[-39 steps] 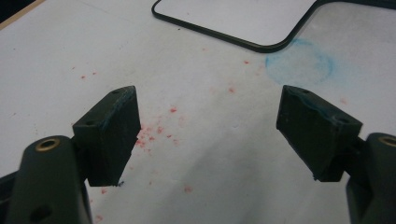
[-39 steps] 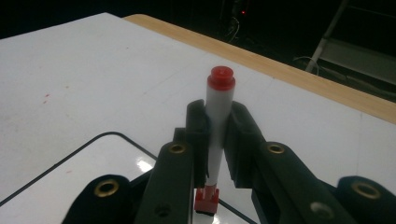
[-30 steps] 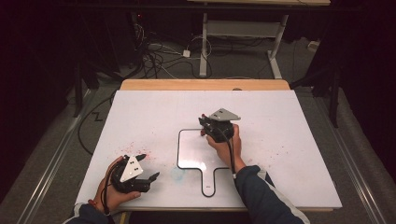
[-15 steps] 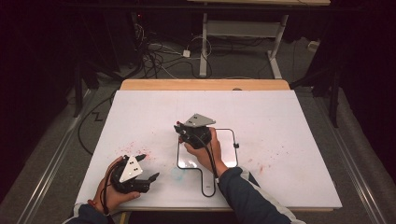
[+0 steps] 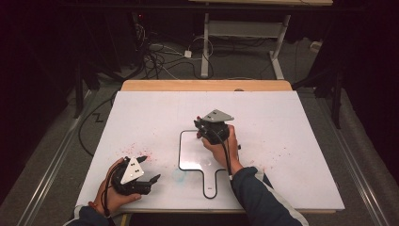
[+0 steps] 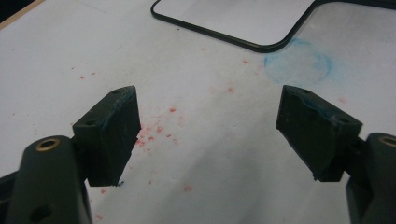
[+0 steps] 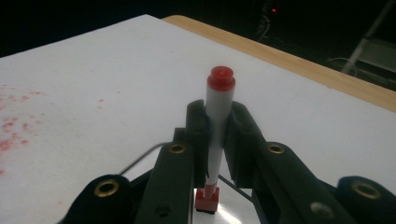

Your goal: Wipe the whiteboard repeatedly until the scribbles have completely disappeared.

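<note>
**Item: red-capped marker, held over small whiteboard**

High view. Right gripper [image 5: 205,128] sits above the upper edge of the small whiteboard [image 5: 190,155], a paddle-shaped board with a dark rim and a handle toward the person, lying flat on the white table [image 5: 291,141]. Left gripper [image 5: 148,170] rests near the table's front left, well apart from the board. The marker itself is too small to make out here.

Left gripper view. Jaws stand wide, nothing between them; below lie red speckles [image 6: 154,133] and a faint blue smudge [image 6: 298,64] just beside the board's rounded corner.

Right gripper view. Marker [image 7: 217,121] is clamped between the nearly closed jaws, gripped on the pale barrel about mid-length. Long axis runs along the jaws: red end cap [image 7: 221,78] pointing away, toward the far wooden table edge [image 7: 299,60]; the lower red end is near the board, probably the writing tip.

Handling, as judged: light, rigid plastic, smooth and round, so liable to twist or slide under writing pressure. Mid-barrel hold suits it; a firm, square grip keeps the axis steady.
</note>
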### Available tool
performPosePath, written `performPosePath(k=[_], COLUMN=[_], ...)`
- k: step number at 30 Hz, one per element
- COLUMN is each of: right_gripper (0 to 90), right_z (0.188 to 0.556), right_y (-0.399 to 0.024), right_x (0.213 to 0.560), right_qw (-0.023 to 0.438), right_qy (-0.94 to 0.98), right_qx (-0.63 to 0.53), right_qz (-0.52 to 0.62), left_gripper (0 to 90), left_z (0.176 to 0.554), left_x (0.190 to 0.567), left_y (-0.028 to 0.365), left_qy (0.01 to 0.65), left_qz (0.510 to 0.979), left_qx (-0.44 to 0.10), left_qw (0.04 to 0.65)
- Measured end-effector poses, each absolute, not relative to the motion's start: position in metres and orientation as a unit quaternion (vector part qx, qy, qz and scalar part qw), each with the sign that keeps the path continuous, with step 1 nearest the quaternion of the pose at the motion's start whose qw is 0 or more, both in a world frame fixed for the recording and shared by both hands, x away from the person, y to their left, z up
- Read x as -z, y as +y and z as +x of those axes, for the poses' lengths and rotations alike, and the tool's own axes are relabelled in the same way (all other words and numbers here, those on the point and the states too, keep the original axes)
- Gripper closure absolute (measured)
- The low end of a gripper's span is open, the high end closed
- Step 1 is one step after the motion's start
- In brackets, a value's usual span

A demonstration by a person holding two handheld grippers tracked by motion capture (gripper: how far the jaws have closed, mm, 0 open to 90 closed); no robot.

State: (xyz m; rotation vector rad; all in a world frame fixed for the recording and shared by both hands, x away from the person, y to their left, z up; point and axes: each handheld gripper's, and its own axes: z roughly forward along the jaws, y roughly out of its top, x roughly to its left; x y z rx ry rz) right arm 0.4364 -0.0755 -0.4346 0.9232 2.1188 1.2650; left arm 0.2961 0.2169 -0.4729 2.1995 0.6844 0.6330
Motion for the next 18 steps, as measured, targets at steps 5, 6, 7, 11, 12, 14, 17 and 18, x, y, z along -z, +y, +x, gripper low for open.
performPosePath(k=[5, 6, 7, 11, 12, 14, 17, 18], right_gripper=[81.6, 81.6, 81.6, 81.5, 81.5, 81.5, 81.5, 81.5], right_z=[0.438, 0.437, 0.435, 0.425, 0.423, 0.417, 0.409, 0.406], right_y=[-0.098, -0.104, -0.109, -0.129, -0.135, -0.145, -0.16, -0.164], right_x=[0.431, 0.429, 0.427, 0.415, 0.412, 0.407, 0.403, 0.403], right_qw=[0.258, 0.259, 0.26, 0.272, 0.275, 0.276, 0.278, 0.276], right_qy=[0.768, 0.765, 0.761, 0.753, 0.751, 0.748, 0.746, 0.745], right_qx=[-0.462, -0.464, -0.469, -0.477, -0.478, -0.48, -0.483, -0.484], right_qz=[0.361, 0.364, 0.366, 0.363, 0.364, 0.367, 0.364, 0.367], left_gripper=[20.5, 20.5, 20.5, 20.5, 20.5, 20.5, 20.5, 20.5], left_z=[0.296, 0.296, 0.297, 0.296, 0.296, 0.296, 0.296, 0.296], left_x=[0.473, 0.473, 0.473, 0.473, 0.472, 0.473, 0.473, 0.473], left_y=[0.216, 0.216, 0.216, 0.216, 0.216, 0.216, 0.215, 0.214], left_qy=[0.267, 0.267, 0.267, 0.266, 0.266, 0.267, 0.267, 0.266], left_qz=[0.857, 0.857, 0.857, 0.856, 0.856, 0.856, 0.857, 0.857], left_qx=[-0.246, -0.247, -0.247, -0.249, -0.25, -0.251, -0.252, -0.252], left_qw=[0.367, 0.365, 0.365, 0.365, 0.366, 0.365, 0.362, 0.362])
